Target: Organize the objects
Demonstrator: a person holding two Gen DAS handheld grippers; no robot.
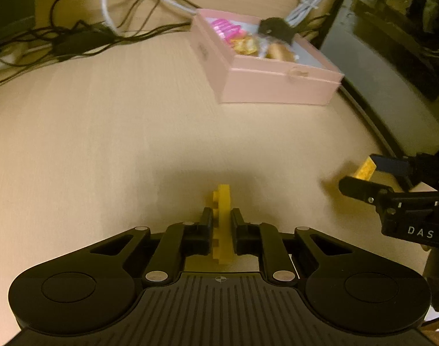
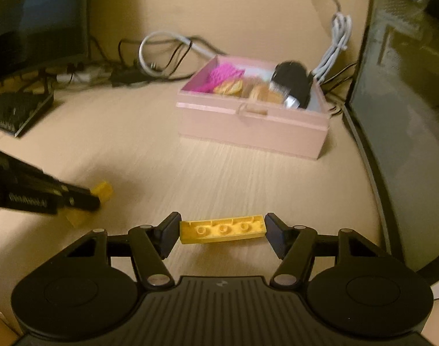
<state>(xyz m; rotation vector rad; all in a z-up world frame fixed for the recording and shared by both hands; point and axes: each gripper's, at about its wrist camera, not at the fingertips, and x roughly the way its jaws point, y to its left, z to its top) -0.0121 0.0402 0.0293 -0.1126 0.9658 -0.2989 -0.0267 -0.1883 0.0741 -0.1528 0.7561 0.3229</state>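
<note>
Each hand-held gripper grasps a yellow brick—left gripper [image 1: 222,219] clenched on an edge-up plate [image 1: 222,225], right gripper [image 2: 222,229] spanning a brick [image 2: 222,229] lengthwise—and should carry level to the pink box [image 2: 254,127], releasing low inside.

right gripper [image 2: 222,232] | jaws clamp yellow brick [image 2: 222,229] endwise | pink box [image 2: 252,125] beyond

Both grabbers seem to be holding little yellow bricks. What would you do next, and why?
Probably carry them toward the open pink box. The left gripper and right gripper each clamp a yellow brick, and the box already holds other small items.
</note>
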